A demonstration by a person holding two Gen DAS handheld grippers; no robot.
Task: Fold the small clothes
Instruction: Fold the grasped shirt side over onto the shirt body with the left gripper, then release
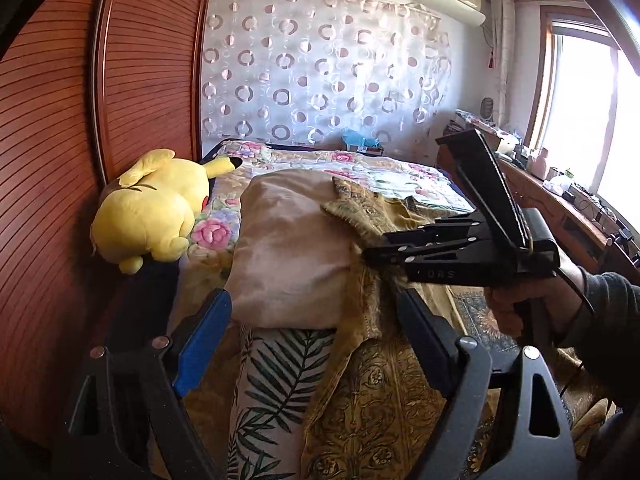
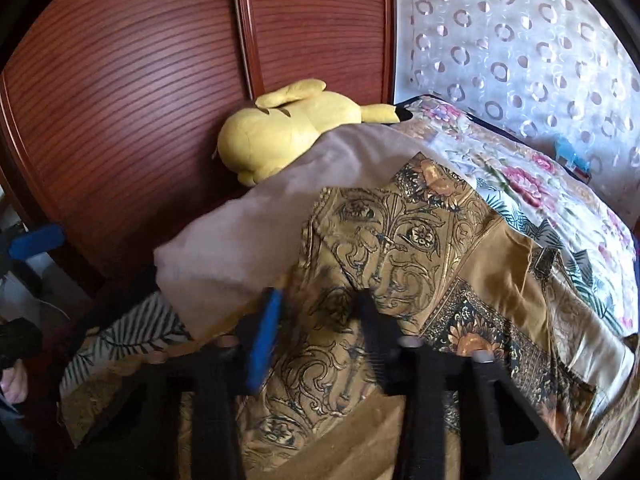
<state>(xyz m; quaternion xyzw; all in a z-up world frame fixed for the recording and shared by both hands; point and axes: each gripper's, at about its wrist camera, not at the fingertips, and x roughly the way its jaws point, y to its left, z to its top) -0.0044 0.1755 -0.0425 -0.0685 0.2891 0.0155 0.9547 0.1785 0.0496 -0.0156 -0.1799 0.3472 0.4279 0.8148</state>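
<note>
A gold garment with a dark ornate print point(image 1: 372, 400) point(image 2: 420, 240) lies spread on the bed, its upper part draped over a pale pink pillow point(image 1: 296, 248) point(image 2: 256, 232). My right gripper point(image 2: 320, 312) points down onto the garment. Its blue pad and black finger stand a narrow gap apart with flat cloth between them, and I see no pinch. In the left wrist view the right gripper point(image 1: 368, 254) shows from the side, held by a hand point(image 1: 516, 304) in a dark sleeve, its tip at the garment's edge. My left gripper point(image 1: 316, 328) is wide open over the pillow's near edge and holds nothing.
A yellow plush toy point(image 1: 148, 208) point(image 2: 280, 132) lies against the ribbed wooden panel point(image 1: 60, 160) at the left. The bed has a floral cover point(image 1: 360, 168) and a leaf-print sheet point(image 1: 276, 380). A cluttered wooden desk point(image 1: 560, 200) runs under the window on the right.
</note>
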